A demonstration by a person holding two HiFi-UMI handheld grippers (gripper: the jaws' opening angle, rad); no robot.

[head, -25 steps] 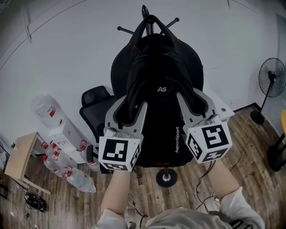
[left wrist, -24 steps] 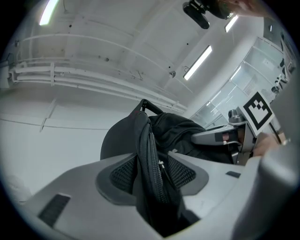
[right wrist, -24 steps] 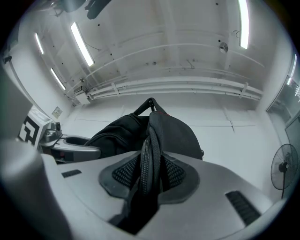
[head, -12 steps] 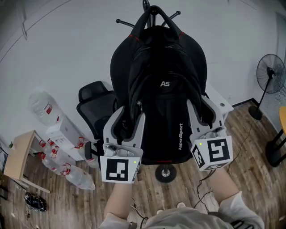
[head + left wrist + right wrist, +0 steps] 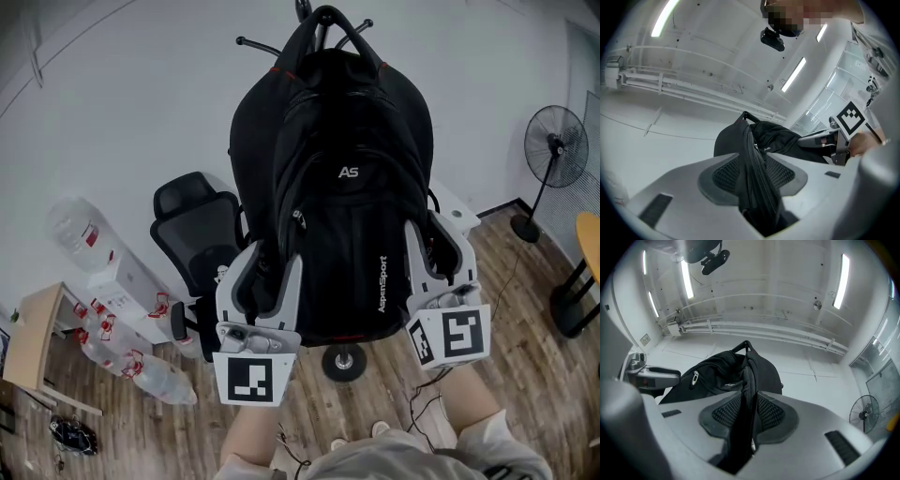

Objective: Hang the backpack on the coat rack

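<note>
A black backpack hangs by its top handle from a hook of the black coat rack, whose round foot shows under the bag. My left gripper straddles the bag's lower left side and my right gripper its lower right side. In the left gripper view a zippered fold of the backpack runs between the jaws of the left gripper, which are closing. In the right gripper view a thinner fold of the backpack lies between the jaws of the right gripper. Neither pair of pads visibly clamps the fabric.
A black office chair stands left of the rack against the white wall. Large water bottles and a small wooden table are at the far left. A standing fan is at the right. Cables lie on the wooden floor.
Both grippers have slid down along the backpack's sides, from about logo height to its lower part. The backpack has stayed hanging on the hook.
</note>
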